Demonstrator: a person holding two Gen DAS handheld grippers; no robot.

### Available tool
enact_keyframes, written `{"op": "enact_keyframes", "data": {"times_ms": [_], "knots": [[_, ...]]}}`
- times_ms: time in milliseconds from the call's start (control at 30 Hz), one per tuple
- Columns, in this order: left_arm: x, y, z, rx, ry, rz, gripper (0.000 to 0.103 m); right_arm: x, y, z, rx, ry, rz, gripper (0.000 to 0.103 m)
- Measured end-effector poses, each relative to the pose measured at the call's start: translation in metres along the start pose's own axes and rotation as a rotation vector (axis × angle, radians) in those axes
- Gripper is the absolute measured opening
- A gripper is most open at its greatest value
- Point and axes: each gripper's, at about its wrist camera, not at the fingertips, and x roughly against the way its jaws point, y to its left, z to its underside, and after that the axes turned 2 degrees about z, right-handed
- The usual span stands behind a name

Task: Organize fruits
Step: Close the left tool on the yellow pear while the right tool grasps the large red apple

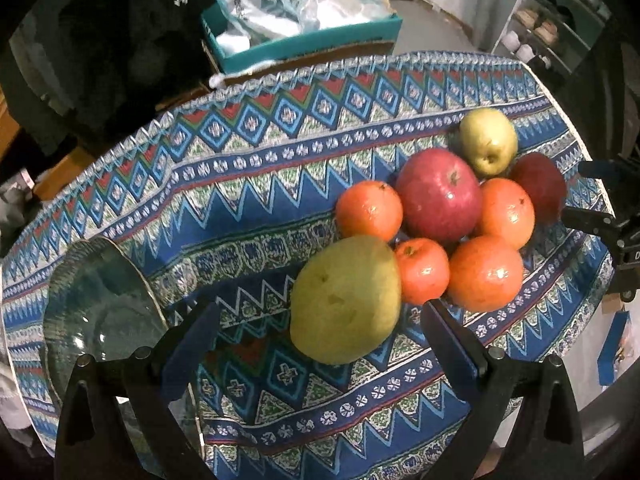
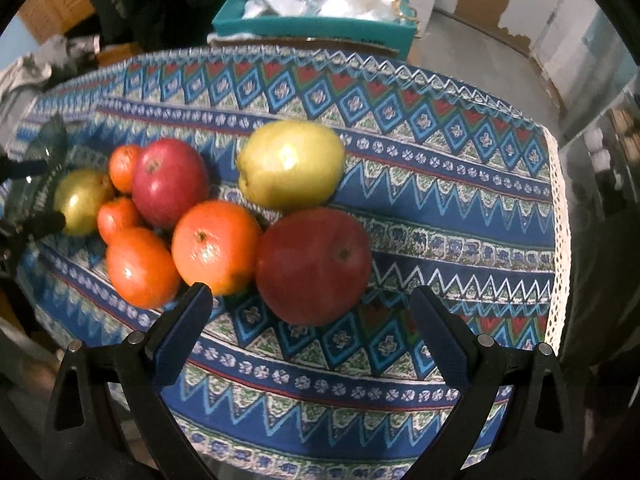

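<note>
A: Fruit sits in one tight cluster on the blue, red and white zigzag-patterned tablecloth (image 1: 256,184). Can you list it?

B: In the left wrist view, a large yellow-green pear (image 1: 346,300) lies nearest the camera, just ahead of the left gripper (image 1: 320,320). Behind it are four round orange citrus fruits: one at the left (image 1: 369,210), a small one (image 1: 423,271) touching the pear, one at the front right (image 1: 485,273) and one behind that (image 1: 507,213). A big dark-red apple (image 1: 439,195) sits in the middle, a smaller yellow-green apple-like fruit (image 1: 488,141) at the back, and a second red apple (image 1: 540,186) at the far right.

A: How do the left gripper's fingers stand?

B: Spread wide, with nothing between the blue pads; the pear lies just beyond and between the tips, and I cannot tell whether it touches them.

A: And the right one?

B: The right gripper (image 2: 306,300) is also spread wide and holds nothing. In its own view the second red apple (image 2: 314,266) lies just ahead, between the fingertips, with an orange citrus (image 2: 216,246) touching it on the left and the yellow-green fruit (image 2: 290,164) behind.

A: Anything else on the table?

B: A clear ribbed glass bowl (image 1: 100,300) stands at the left end, well apart from the fruit. Beyond the table's far edge is a teal cardboard box (image 1: 300,40) holding pale plastic bags.
</note>
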Motion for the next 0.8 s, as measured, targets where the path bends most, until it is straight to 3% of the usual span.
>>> {"op": "enact_keyframes", "data": {"times_ms": [333,733,800], "knots": [[-0.025,0.001,-0.005,0.003,0.044,0.007,0.102,-0.028,-0.005,-0.003,0.038,0.033,0.031,0.095],[-0.044,0.009,-0.013,0.052,0.067,0.086,0.101,-0.05,-0.015,-0.02,0.025,-0.01,-0.057,0.095],[-0.043,0.01,-0.014,0.048,0.059,0.091,0.101,-0.056,-0.023,-0.024,-0.008,-0.011,-0.09,0.09]]}}
